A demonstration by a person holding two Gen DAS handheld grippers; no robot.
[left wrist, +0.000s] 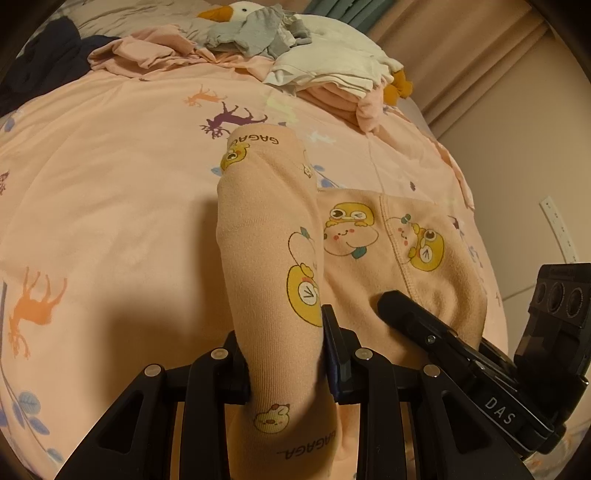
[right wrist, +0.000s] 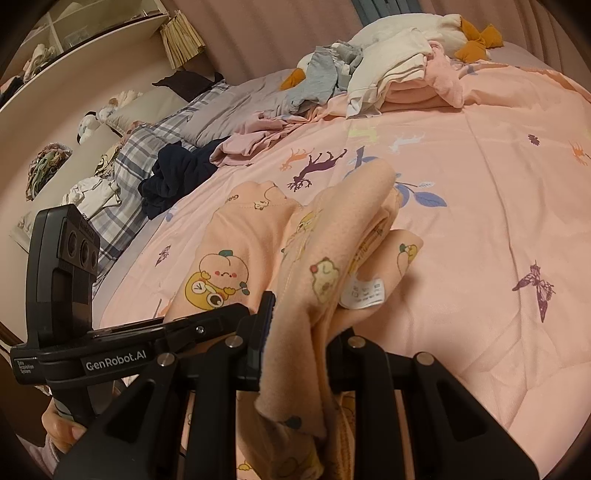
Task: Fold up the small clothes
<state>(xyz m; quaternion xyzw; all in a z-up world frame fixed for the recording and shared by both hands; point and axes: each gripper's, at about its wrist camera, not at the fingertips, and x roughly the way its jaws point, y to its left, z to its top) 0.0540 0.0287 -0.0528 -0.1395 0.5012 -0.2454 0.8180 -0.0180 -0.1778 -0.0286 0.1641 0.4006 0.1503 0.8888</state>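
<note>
A peach child's garment printed with yellow cartoon figures lies partly on the pink quilt [left wrist: 92,184]. One long tube of this garment [left wrist: 266,240] rises off the bed, and my left gripper [left wrist: 286,354] is shut on it. The rest [left wrist: 406,240] lies flat to the right, where the tip of my right gripper [left wrist: 402,314] rests on the cloth. In the right wrist view, my right gripper [right wrist: 303,332] is shut on a bunched fold of the garment [right wrist: 325,229], with a white care label [right wrist: 364,291] hanging beside it. The left gripper [right wrist: 221,317] stands close on its left.
At the far side of the bed sit a stack of folded white and pink clothes [left wrist: 332,74], a goose plush [left wrist: 240,11] under grey clothing, and a crumpled navy garment [right wrist: 177,173]. Plaid bedding [right wrist: 136,166] and shelves lie left. A person's hand [right wrist: 62,432] grips the left handle.
</note>
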